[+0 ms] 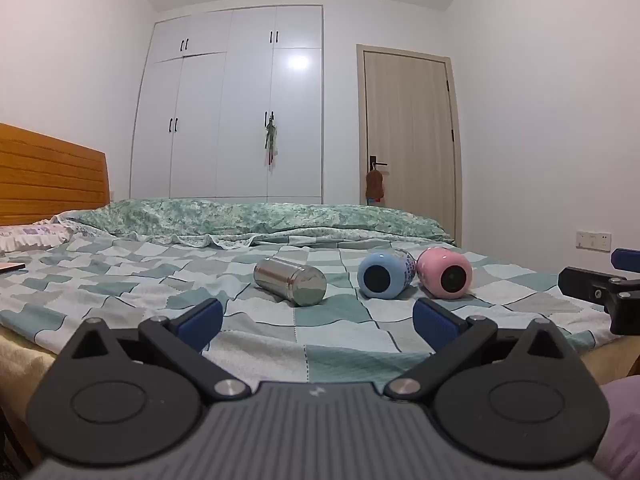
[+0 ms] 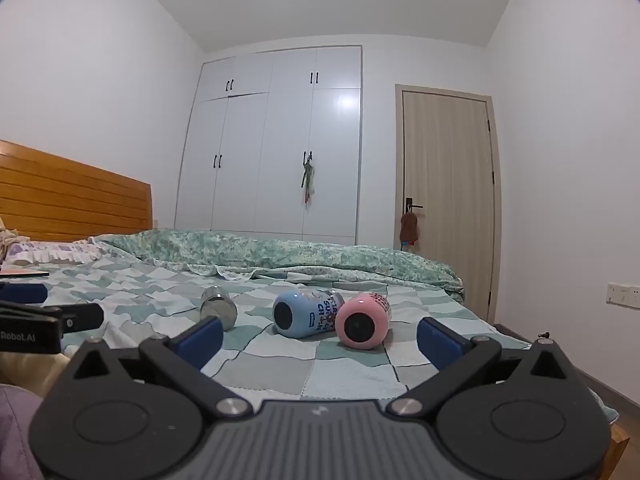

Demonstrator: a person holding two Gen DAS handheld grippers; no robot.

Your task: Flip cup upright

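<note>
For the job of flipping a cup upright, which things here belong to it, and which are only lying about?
Belong to the job:
- steel cup, lying on its side
- blue cup, on its side
- pink cup, on its side
- left gripper, open
- right gripper, open

Just lying about:
- checkered bed sheet
- green quilt
- flat object at the bed's left edge

Three cups, a steel cup (image 1: pixel 290 286), a blue cup (image 1: pixel 384 274) and a pink cup (image 1: pixel 445 273), lie on their sides on a checked bedspread (image 1: pixel 120 280) beyond the left gripper (image 1: pixel 318 320), its blue-padded jaws spread wide apart.
</note>
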